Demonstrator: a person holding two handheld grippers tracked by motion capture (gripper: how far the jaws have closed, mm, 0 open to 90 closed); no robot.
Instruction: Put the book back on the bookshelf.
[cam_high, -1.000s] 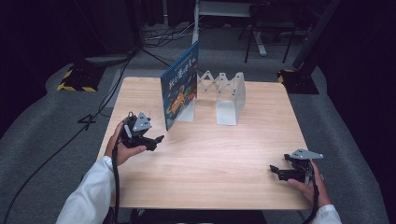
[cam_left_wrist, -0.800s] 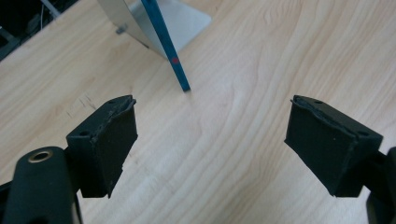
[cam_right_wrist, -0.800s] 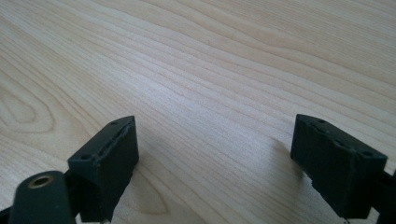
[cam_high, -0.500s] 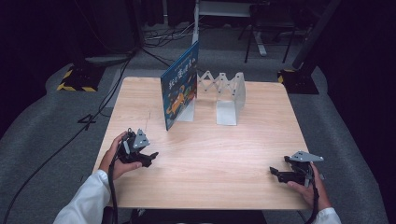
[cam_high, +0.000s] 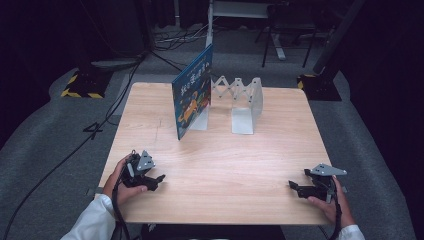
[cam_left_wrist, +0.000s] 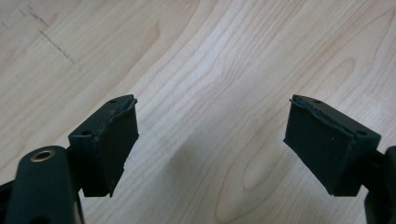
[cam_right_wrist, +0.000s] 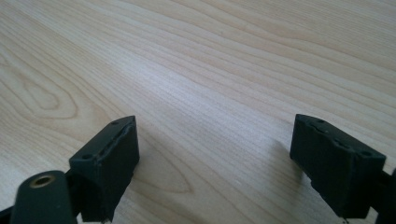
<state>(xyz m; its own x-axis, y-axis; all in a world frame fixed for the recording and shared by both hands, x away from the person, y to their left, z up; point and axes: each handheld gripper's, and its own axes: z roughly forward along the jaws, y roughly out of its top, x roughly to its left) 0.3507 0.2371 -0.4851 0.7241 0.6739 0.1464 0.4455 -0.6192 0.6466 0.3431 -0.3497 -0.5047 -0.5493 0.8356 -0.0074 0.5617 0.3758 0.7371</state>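
A blue picture book (cam_high: 192, 95) stands upright against the left end of a white accordion book rack (cam_high: 240, 100) at the back of the wooden table (cam_high: 220, 150). My left gripper (cam_high: 159, 179) rests low near the table's front left, far from the book; in its own view the left gripper (cam_left_wrist: 210, 140) is open over bare wood. My right gripper (cam_high: 293, 186) sits at the front right edge, and the right gripper (cam_right_wrist: 215, 158) is also open with nothing between its jaws.
Black cables (cam_high: 75, 145) trail over the grey floor left of the table. A yellow-and-black striped base (cam_high: 80, 85) stands at the back left, and a dark stand foot (cam_high: 320, 85) at the back right.
My left gripper has come back from beside the book toward the front left edge and sunk lower. The right gripper has stayed where it was.
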